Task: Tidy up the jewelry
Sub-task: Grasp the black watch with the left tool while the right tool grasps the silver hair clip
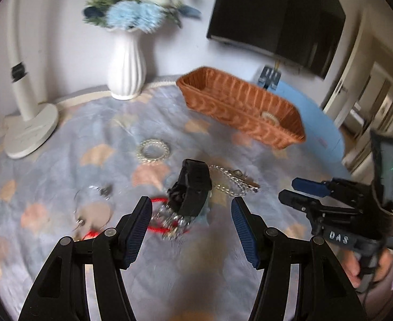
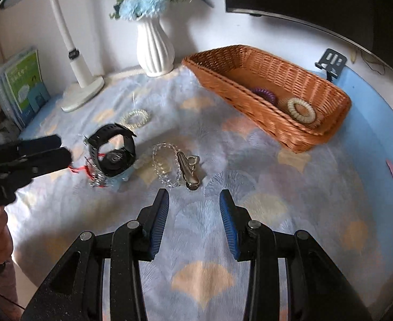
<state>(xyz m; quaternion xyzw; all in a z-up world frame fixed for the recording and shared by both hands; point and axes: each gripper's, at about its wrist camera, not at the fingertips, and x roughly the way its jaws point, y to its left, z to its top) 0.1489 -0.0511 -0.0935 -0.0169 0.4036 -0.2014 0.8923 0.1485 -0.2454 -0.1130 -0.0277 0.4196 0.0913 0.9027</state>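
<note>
Soft, even daylight, no harsh glare. Left wrist view motion-blurred — flowers and wicker basket far beyond tongs smeared. Right wrist view sharper. Fisheye bends edges, dark vignette at corners. Faint shadows on cloth under tongs — low contrast.

Open left tongs above watch

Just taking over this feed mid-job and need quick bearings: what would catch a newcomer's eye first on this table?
The orange wicker basket at the far right stands out, already holding a cream hair coil and a purple hair coil. Mid-table sits a black watch over a red cord bracelet, with a clear bead bracelet and metal hair clip beside it. Both the left gripper and right gripper hover open and empty.
</note>
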